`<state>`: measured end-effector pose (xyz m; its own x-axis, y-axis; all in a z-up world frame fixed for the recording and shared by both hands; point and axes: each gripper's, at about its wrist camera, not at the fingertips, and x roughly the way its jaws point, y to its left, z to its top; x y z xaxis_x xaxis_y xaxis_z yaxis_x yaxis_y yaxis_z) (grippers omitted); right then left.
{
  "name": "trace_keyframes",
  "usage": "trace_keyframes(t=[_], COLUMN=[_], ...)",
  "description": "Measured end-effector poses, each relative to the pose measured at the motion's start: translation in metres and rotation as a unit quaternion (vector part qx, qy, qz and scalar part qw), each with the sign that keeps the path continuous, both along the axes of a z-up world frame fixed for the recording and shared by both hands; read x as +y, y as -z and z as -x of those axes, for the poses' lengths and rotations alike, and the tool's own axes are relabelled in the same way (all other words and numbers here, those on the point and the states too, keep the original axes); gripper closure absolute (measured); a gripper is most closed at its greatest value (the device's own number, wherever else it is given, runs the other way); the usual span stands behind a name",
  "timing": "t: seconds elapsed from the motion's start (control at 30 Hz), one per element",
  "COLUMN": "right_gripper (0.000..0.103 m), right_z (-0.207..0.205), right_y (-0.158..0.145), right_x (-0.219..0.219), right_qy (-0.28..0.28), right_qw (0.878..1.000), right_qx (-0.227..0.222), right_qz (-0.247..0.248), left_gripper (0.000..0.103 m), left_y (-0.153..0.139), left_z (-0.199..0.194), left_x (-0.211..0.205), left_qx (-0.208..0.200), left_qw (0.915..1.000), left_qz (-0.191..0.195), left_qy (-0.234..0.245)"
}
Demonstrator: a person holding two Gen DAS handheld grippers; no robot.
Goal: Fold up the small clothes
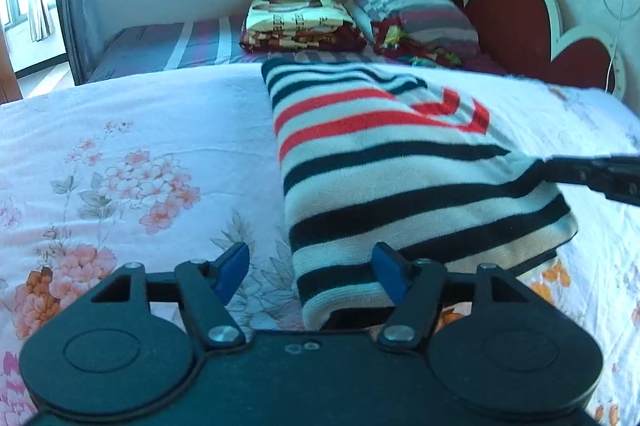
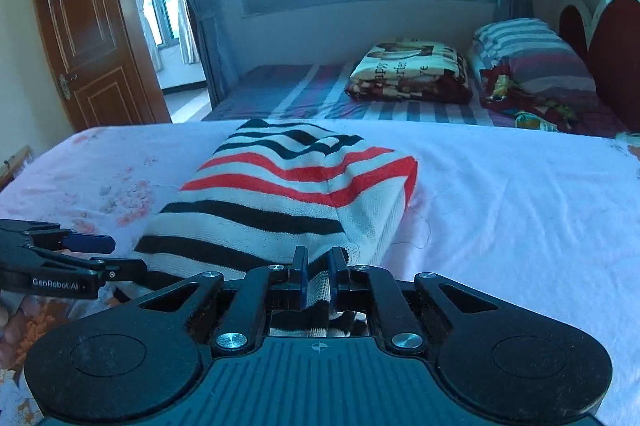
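The floral bedsheet (image 1: 120,145) lies bare to both sides of the folded striped sweater (image 1: 384,161), whose long axis runs away toward the window. Left gripper (image 1: 312,272) jaws spread at its near-left corner; right gripper (image 2: 318,280) jaws pinch its near edge.

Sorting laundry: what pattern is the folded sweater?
White sweater with black and red stripes, clearest in the left wrist view.

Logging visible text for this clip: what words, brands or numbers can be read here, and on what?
"GenRobot.AI": on the side of the left gripper, in the right wrist view.
"happy": partly readable on the folded printed blanket; the other letters on it are too blurred to read.
Striped sweater, held by the right gripper: no text visible.
Floral bedsheet: no text.
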<state>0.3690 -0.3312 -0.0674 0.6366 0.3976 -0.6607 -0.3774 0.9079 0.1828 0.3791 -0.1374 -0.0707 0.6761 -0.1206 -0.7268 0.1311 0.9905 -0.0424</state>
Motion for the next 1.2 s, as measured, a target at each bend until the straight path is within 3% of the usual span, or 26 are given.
trace_keyframes(t=[0.03,0.13,0.33,0.4,0.43,0.47,0.57,0.6,0.63,0.67,0.73,0.8,0.87,0.93,0.97,1.0,1.03,1.1,1.2], right_gripper=[0.095,0.095,0.094,0.079,0.055,0.049,0.052,0.058,0.072,0.076,0.078,0.08,0.08,0.079,0.07,0.055,0.029,0.028,0.028], right_z=[-0.005,0.0,0.002,-0.005,-0.008,-0.01,-0.012,-0.014,-0.018,-0.024,-0.033,-0.046,-0.048,-0.043,-0.042,-0.044,-0.048,-0.057,-0.068], right_y=[0.011,0.018,0.004,0.003,0.002,0.001,-0.01,-0.011,-0.011,-0.009,0.0,0.02,0.024,0.013,0.01,0.011,0.015,0.024,0.033], right_x=[0.005,0.008,-0.017,-0.029,-0.034,-0.039,-0.045,-0.043,-0.041,-0.039,-0.032,-0.021,-0.033,-0.048,-0.056,-0.065,-0.074,-0.087,-0.1], right_qy=[-0.002,-0.018,0.004,0.016,0.02,0.023,0.031,0.033,0.036,0.036,0.023,0.022,0.029,0.036,0.047,0.058,0.061,0.065,0.055], right_qw=[0.999,0.999,1.0,0.998,0.996,0.995,0.994,0.995,0.995,0.995,0.996,0.998,0.996,0.993,0.991,0.987,0.981,0.97,0.953], right_qx=[0.018,0.001,-0.004,0.021,0.026,0.024,-0.002,-0.01,-0.008,-0.001,0.008,0.042,0.054,0.036,0.032,0.043,0.06,0.096,0.139], right_qz=[0.03,0.046,-0.022,-0.063,-0.08,-0.091,-0.102,-0.096,-0.093,-0.098,-0.092,-0.036,-0.07,-0.106,-0.123,-0.145,-0.175,-0.215,-0.264], left_gripper=[0.036,0.034,0.029,0.013,0.013,0.012,0.013,0.013,0.013,0.013,0.014,0.013,0.013,0.02,0.021,0.013,0.01,0.011,0.011], left_y=[0.003,0.008,-0.004,-0.01,-0.013,-0.015,-0.019,-0.019,-0.019,-0.017,-0.013,-0.004,0.006,-0.003,-0.009,-0.012,-0.013,-0.009,-0.002], left_z=[-0.001,-0.001,0.001,-0.001,-0.003,-0.006,-0.018,-0.023,-0.029,-0.036,-0.051,-0.065,-0.076,-0.077,-0.074,-0.072,-0.072,-0.078,-0.084], left_x=[-0.001,-0.001,0.001,0.003,0.005,0.006,0.009,0.01,0.01,0.008,0.005,0.003,0.002,0.003,0.003,0.004,0.008,0.014,0.019], left_qx=[0.004,0.009,0.005,-0.007,-0.013,-0.014,-0.014,-0.015,-0.013,-0.011,-0.001,0.018,0.047,0.041,0.027,0.015,0.012,0.033,0.056], left_qw=[1.0,0.9999,1.0,0.9999,0.9998,0.9998,0.9995,0.9993,0.9993,0.9992,0.9989,0.9981,0.9974,0.9979,0.9987,0.9989,0.9982,0.996,0.9945], left_qz=[-0.003,-0.001,-0.002,0.0,0.006,0.011,0.025,0.031,0.033,0.034,0.042,0.055,0.051,0.048,0.042,0.044,0.058,0.083,0.088], left_qy=[-0.001,-0.006,-0.005,-0.01,-0.011,-0.011,-0.015,-0.014,-0.015,-0.016,-0.021,-0.019,-0.018,-0.013,-0.007,-0.003,0.002,0.007,0.011])
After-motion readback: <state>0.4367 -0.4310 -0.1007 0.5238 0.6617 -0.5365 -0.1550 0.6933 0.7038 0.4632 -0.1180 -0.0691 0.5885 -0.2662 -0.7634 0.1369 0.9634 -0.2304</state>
